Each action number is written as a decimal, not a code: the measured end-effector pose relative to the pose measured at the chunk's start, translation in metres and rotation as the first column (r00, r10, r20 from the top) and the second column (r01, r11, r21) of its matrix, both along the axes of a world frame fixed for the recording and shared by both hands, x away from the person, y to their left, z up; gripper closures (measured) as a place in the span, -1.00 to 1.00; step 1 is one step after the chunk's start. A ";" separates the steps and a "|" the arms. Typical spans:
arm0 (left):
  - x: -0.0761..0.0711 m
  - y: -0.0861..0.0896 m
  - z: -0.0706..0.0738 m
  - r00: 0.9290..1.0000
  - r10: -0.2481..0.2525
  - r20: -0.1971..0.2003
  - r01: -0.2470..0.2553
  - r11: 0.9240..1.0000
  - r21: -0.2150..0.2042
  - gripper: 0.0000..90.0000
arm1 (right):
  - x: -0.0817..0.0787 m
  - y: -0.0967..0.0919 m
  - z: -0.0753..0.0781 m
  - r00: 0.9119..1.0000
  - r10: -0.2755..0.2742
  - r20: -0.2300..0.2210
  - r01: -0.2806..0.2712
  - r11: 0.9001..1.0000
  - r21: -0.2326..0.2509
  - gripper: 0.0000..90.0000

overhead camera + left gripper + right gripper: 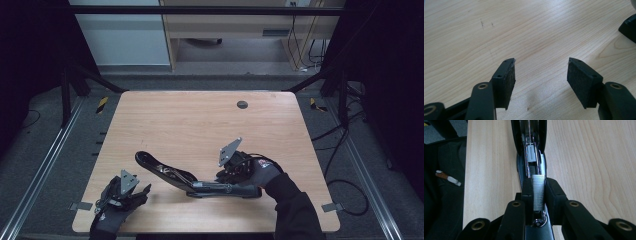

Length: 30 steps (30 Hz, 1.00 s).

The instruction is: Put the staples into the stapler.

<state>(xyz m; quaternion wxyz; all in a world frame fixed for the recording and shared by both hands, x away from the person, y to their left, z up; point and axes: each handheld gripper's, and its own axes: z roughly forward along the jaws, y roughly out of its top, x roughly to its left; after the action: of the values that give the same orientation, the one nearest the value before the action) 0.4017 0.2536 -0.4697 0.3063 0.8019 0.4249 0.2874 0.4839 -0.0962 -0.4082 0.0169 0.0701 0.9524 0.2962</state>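
Observation:
A black stapler (pixel 170 172) lies opened out flat near the table's front edge, its top arm (pixel 150 161) swung away to the left. My right gripper (pixel 227 176) hovers over its base, shut on a silver strip of staples (pixel 539 192). The strip sits right above the stapler's open metal magazine (pixel 532 157). My left gripper (pixel 144 192) rests at the front left, just left of the stapler. It is open (pixel 541 72) over bare wood with nothing between its pads (pixel 507 82). A corner of the stapler (pixel 629 27) shows at the far right in the left gripper view.
The light wooden table (pixel 200 125) has a round cable hole (pixel 242 104) near its back edge. Dark metal frame rails and cables surround it on the floor. In the right gripper view the table's front edge (pixel 466 170) runs close to the person's dark clothing.

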 end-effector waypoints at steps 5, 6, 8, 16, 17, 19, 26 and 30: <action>0.000 0.000 0.000 1.000 -0.002 -0.001 0.002 1.000 0.000 -0.13 | 0.001 0.003 -0.002 1.000 -0.003 -0.005 0.003 0.999 -0.033 0.74; 0.000 0.000 0.000 1.000 -0.002 -0.002 0.002 1.000 0.001 -0.13 | 0.001 0.004 -0.003 1.000 -0.003 -0.008 0.003 0.999 -0.036 0.73; 0.000 0.000 0.000 1.000 -0.002 -0.003 0.002 1.000 0.002 -0.13 | 0.002 0.005 -0.005 1.000 -0.004 -0.011 0.004 0.999 -0.052 0.73; 0.000 0.000 0.000 1.000 -0.001 -0.003 0.001 1.000 0.002 -0.13 | 0.001 0.009 -0.009 1.000 0.022 -0.012 -0.022 0.998 -0.054 0.74; 0.000 0.000 0.000 1.000 -0.002 -0.003 0.002 1.000 0.002 -0.13 | 0.001 0.010 -0.009 1.000 0.024 -0.012 -0.025 0.998 -0.055 0.73; 0.000 0.000 0.000 1.000 -0.001 -0.004 0.001 1.000 0.002 -0.13 | 0.000 0.011 -0.010 1.000 0.022 -0.012 -0.022 0.998 -0.061 0.74; 0.000 0.000 -0.001 1.000 -0.002 -0.005 0.002 1.000 0.002 -0.13 | 0.001 0.012 -0.015 0.999 0.026 -0.022 -0.028 0.998 -0.057 0.74; 0.000 0.000 -0.001 1.000 -0.002 -0.005 0.002 1.000 0.003 -0.13 | 0.002 0.012 -0.017 0.999 0.033 -0.015 -0.034 0.998 -0.057 0.74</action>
<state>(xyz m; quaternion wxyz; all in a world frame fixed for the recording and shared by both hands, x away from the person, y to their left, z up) 0.4021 0.2533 -0.4703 0.3044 0.8035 0.4245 0.2854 0.4861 -0.0844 -0.4249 0.0073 0.0556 0.9616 0.2686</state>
